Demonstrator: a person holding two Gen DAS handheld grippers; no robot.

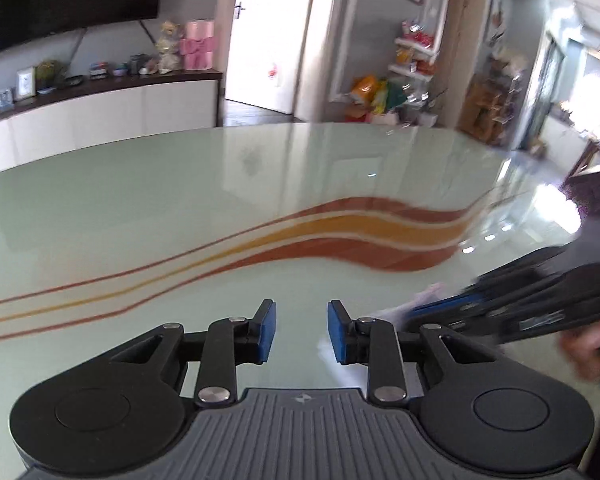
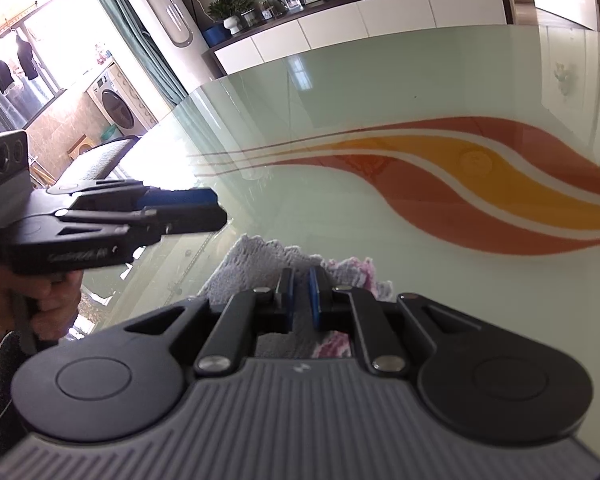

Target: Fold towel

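Looking along my right gripper (image 2: pixel 300 292), I see its blue-padded jaws nearly closed, though whether they pinch the towel (image 2: pixel 260 264) I cannot tell. That nubbly grey-and-pink cloth lies bunched on the glossy pale-green glass table (image 2: pixel 380 80), near its edge, short of the curved red-and-orange stripes. My left gripper (image 1: pixel 302 330) hovers beside the towel, jaws parted, holding nothing.
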